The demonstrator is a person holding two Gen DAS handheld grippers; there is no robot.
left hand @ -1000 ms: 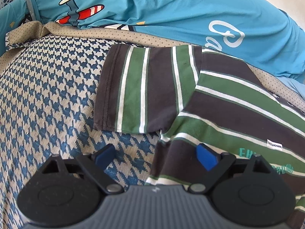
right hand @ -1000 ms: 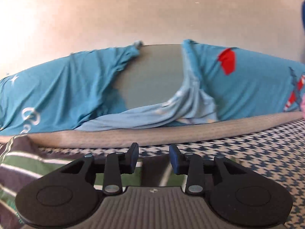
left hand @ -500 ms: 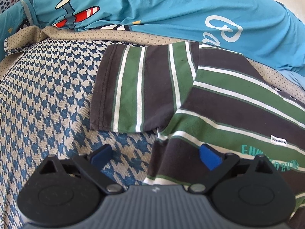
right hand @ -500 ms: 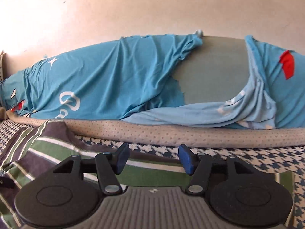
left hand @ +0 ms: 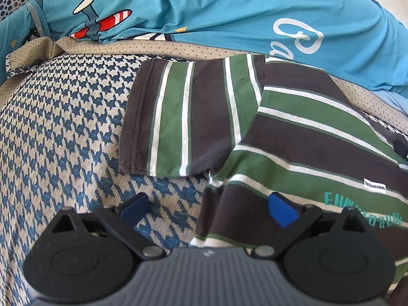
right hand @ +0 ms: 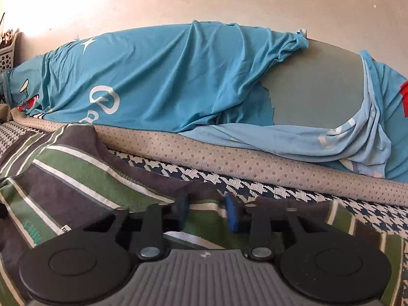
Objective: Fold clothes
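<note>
Striped T-shirt (left hand: 293, 132), in brown, green and white bands, lies spread on a blue-and-cream houndstooth bed cover (left hand: 58, 127), chest print facing up. One short sleeve (left hand: 178, 117) sticks out flat to the side, away from the body. Behind it, a blue printed sheet (right hand: 158, 81) is bunched along the wall.

Left gripper (left hand: 207, 210) hovers low over the shirt's side edge, below the sleeve; its jaws stand wide apart and hold nothing, one blue pad over the bed cover and the other over the shirt. Right gripper (right hand: 206, 214) sits low over the shirt near its far edge, its jaws partly open with a narrow gap between them; whether any cloth is pinched there cannot be told, as the pads are blurred.

Judging from this, a lengthwise fold of the sleeve side fits. To do it well, each gripper should pinch only the shirt, not the bed cover beneath, lift both ends level, and carry the sleeve over so the fold line runs straight.
</note>
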